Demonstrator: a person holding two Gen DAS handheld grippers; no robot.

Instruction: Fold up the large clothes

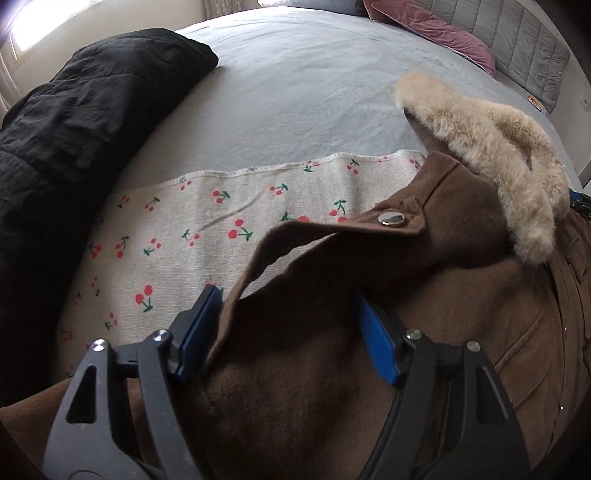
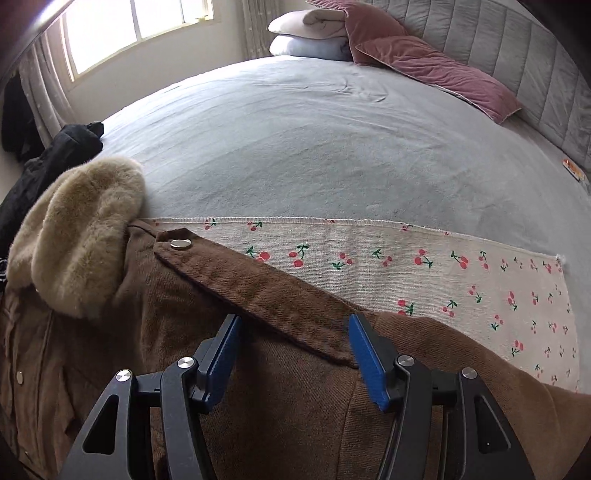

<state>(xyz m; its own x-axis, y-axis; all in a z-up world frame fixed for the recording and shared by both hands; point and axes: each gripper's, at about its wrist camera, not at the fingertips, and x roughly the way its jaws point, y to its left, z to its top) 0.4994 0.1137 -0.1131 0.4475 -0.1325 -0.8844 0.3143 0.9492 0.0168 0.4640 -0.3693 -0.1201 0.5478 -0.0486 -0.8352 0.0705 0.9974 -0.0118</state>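
A brown jacket (image 1: 332,350) with a beige fur collar (image 1: 491,155) lies on a cherry-print cloth (image 1: 207,225) on the bed. My left gripper (image 1: 286,295) is open, its blue pads either side of a raised fold at the jacket's shoulder edge. In the right wrist view the same jacket (image 2: 258,387) and fur collar (image 2: 77,229) show, with a snap-button strap (image 2: 251,291) across the cherry-print cloth (image 2: 443,273). My right gripper (image 2: 295,321) is open, with the strap's end between its blue pads.
A black padded garment (image 1: 74,122) lies at the left on the grey bedsheet (image 1: 303,92). A mauve quilt (image 2: 436,62) and stacked pillows (image 2: 310,37) sit at the padded headboard (image 2: 517,48). A window (image 2: 136,29) is at the far left.
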